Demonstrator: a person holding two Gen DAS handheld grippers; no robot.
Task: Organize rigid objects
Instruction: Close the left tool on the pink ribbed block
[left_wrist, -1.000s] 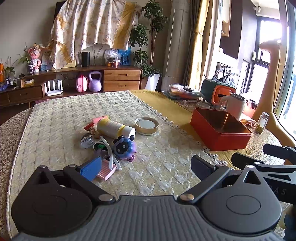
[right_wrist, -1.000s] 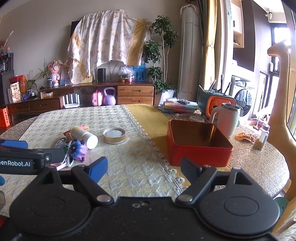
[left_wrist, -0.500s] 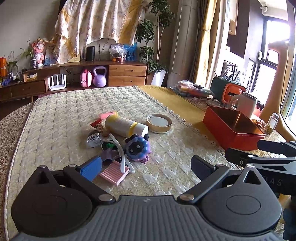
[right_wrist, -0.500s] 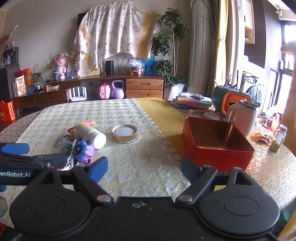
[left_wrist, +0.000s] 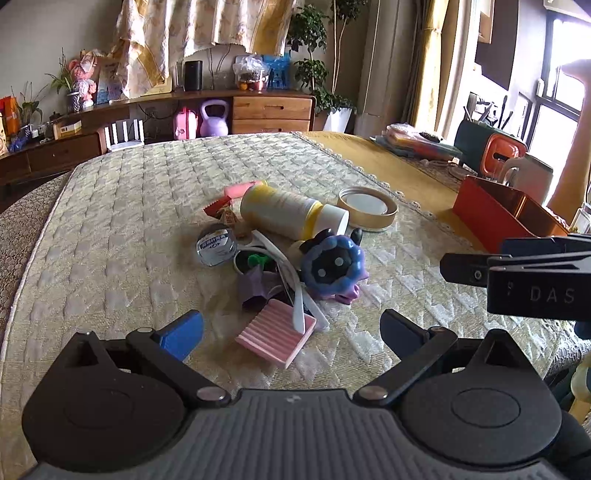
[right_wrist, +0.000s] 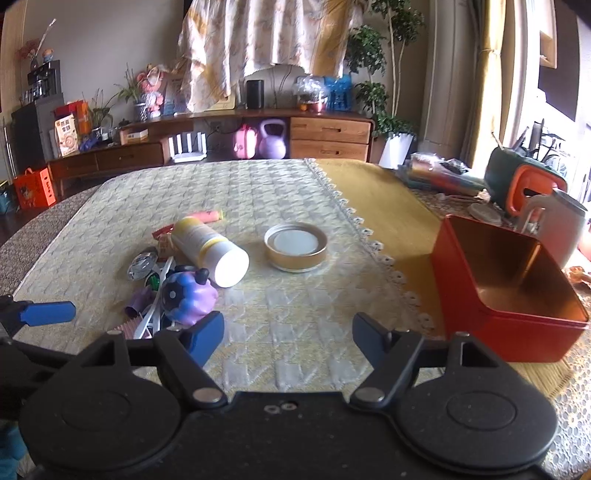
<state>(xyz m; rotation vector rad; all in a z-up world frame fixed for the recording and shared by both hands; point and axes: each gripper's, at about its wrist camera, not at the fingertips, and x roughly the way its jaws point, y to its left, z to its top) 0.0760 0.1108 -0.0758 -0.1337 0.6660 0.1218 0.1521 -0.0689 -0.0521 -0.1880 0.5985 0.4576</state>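
Left gripper (left_wrist: 291, 326): I see its fingers spread wide, nothing between the pads, hovering just short of the pink ribbed block (left_wrist: 276, 338)
Right gripper (right_wrist: 288, 330): my jaws have just been closing a little, still apart and empty over bare cloth
Pile: yellow-and-white bottle (left_wrist: 291, 213) on its side, purple round toy (left_wrist: 334, 267) just beside its cap, white strips across the pink block
Gold lid (right_wrist: 296, 246): alone, between pile and red box (right_wrist: 506, 291)
Red box: open, to my right, well apart from the pile

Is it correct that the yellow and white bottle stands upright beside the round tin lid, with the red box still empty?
Not quite: the bottle lies on its side beside the round tin lid, as the right wrist view shows. The red box is indeed empty.
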